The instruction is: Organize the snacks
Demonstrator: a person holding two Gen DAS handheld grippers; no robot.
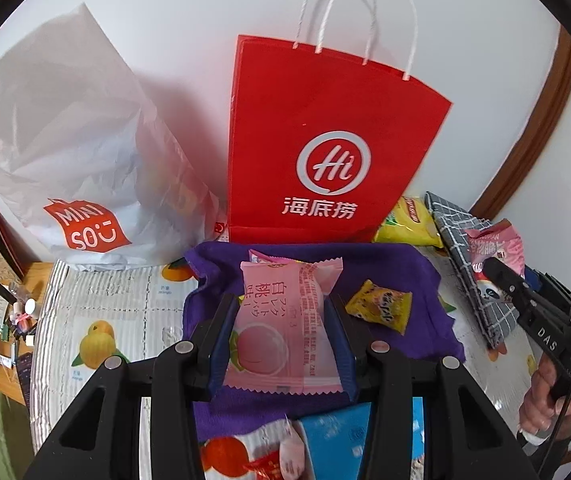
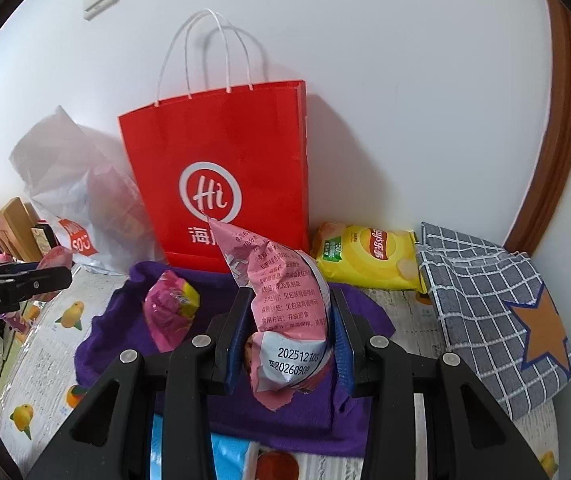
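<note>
My left gripper [image 1: 281, 332] is shut on a flat pink peach snack pack [image 1: 281, 320], held above a purple cloth [image 1: 413, 304]. A small yellow candy pack [image 1: 379, 306] lies on the cloth to its right. My right gripper [image 2: 287, 332] is shut on a crumpled pink snack bag [image 2: 289, 304] with printed dates, also above the purple cloth [image 2: 121, 336]. A pink and yellow snack [image 2: 169, 312] lies on the cloth to its left. A red paper bag [image 1: 325, 152] with white handles stands upright behind the cloth, also in the right wrist view [image 2: 221, 168].
A white Miniso plastic bag [image 1: 73, 152] leans on the wall at left. A yellow chips bag [image 2: 369, 256] and a grey checked cloth bag [image 2: 493, 312] lie at right. Blue and other snack packs [image 1: 337, 444] lie near me. A wooden shelf with clutter [image 1: 1, 280] stands far left.
</note>
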